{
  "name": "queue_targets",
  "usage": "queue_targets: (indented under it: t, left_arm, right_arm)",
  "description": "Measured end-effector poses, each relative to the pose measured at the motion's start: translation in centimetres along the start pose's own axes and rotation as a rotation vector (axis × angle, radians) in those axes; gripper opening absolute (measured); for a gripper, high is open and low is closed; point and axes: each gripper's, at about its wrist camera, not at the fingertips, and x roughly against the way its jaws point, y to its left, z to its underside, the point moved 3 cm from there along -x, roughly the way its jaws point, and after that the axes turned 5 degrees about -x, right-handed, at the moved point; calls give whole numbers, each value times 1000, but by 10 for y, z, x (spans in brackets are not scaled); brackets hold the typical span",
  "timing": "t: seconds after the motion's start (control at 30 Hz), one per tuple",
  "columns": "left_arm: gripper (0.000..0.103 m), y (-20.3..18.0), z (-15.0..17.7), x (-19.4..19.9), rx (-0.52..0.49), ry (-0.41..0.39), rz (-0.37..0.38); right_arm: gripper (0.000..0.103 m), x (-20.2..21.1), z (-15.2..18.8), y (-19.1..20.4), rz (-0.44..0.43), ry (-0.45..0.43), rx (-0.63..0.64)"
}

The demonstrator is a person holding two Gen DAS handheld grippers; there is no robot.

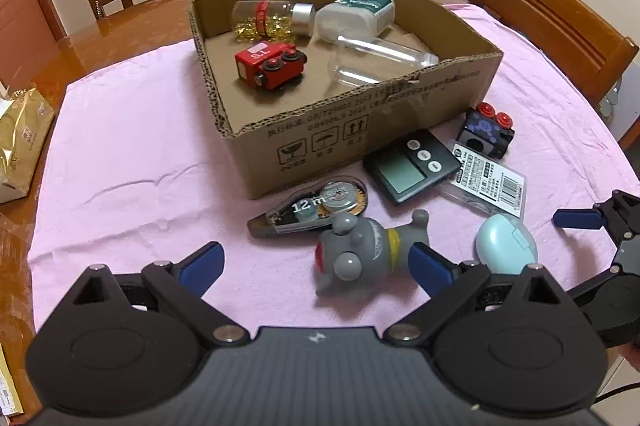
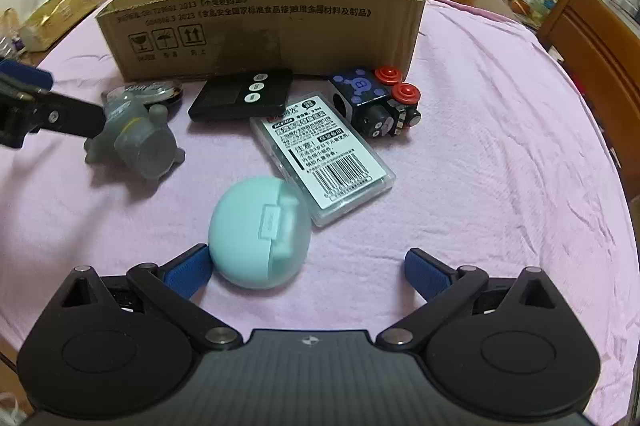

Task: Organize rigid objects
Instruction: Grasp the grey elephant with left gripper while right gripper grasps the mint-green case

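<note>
Two grippers are over a pink cloth (image 1: 132, 161) on a wooden table. From the left wrist view, the left gripper (image 1: 316, 268) has its blue fingers spread wide, with the grey toy animal (image 1: 360, 254) lying between them, close to the right finger. This view looks down into the cardboard box (image 1: 360, 129): a red toy train (image 1: 270, 65) marked "SL", a bottle with gold pieces (image 1: 268, 17), a white bottle (image 1: 352, 15) and a clear cup (image 1: 372, 59). A tape dispenser (image 1: 312, 205) reads "12 m". The right gripper (image 1: 592, 226) shows at the edge, also spread.

From the right wrist view, the box contents are mostly hidden, but its side shows "2013" and Chinese print. The right gripper (image 2: 306, 266) is spread; the mint round case (image 2: 260, 230) touches its left finger. Beyond lie a clear barcoded case (image 2: 324, 161), a black timer (image 2: 240, 97) and a dark toy train (image 2: 376, 101) marked "B".
</note>
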Motion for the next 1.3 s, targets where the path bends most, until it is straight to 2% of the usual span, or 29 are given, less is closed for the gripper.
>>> queue_targets:
  t: [0.2,0.4,0.67,0.83,0.97,1.1,1.3]
  left_arm:
    - [98,-5,0,-1,-4,4,10]
    - [98,-10,3,-5,8,15,46]
    - [97,-20,7,-31,32,27,99]
    - [90,-20,4,-44,61,3,108]
    - [72,-23,1,-44,32,-31,99]
    - [72,-24,3,-41,31,-21,99]
    - [72,-19,18,-30,49,31,56]
  right_arm:
    - [103,2,2,-2,-12,-6,24]
    - [103,-1,-1,19,-52,-3,82]
    - [103,-1,-1,21,-59,-18,89]
    - [103,-1,0,21,-61,-24,91]
    - [103,0,1,21,-61,-28,89]
    - [103,0,1,21,-61,-27,91]
    - [103,1,0,22,-60,-20,91]
